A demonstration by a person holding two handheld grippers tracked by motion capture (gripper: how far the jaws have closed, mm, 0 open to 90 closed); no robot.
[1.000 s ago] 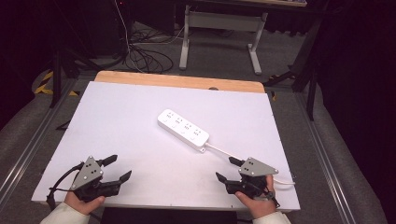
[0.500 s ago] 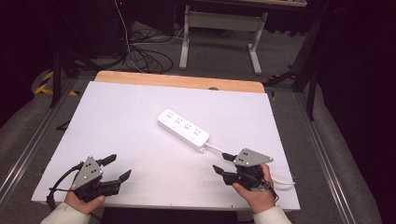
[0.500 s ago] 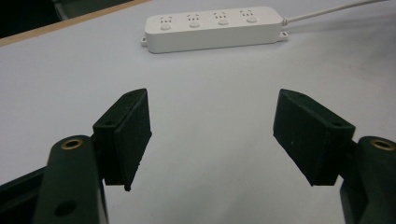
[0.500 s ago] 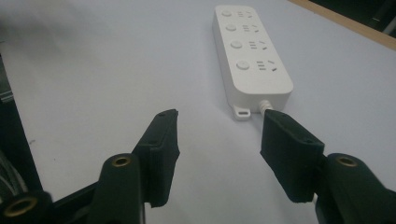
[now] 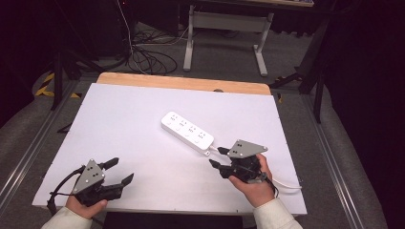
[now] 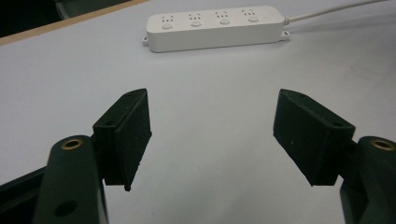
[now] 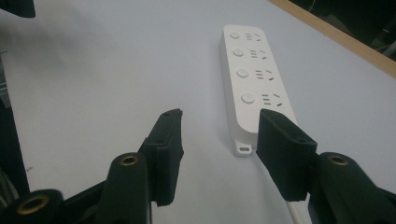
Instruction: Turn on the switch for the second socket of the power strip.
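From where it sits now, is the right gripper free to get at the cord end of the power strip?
Probably yes. The right gripper is open, holds nothing, and points at the near end of the power strip; bare table lies between them. Its jaws have just been closing, so they may need widening first.

A lab or workshop: a white-topped table point(image 5: 119, 138) on grey carpet, loose cables point(image 5: 143, 57) at 11 o'clock, a metal stand point(image 5: 224, 28) at 12 o'clock.

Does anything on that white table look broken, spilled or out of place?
Nothing stands out. The white power strip lies flat and intact, slanted across the table, its cord trailing off toward the near right edge. No spill or damage shows.
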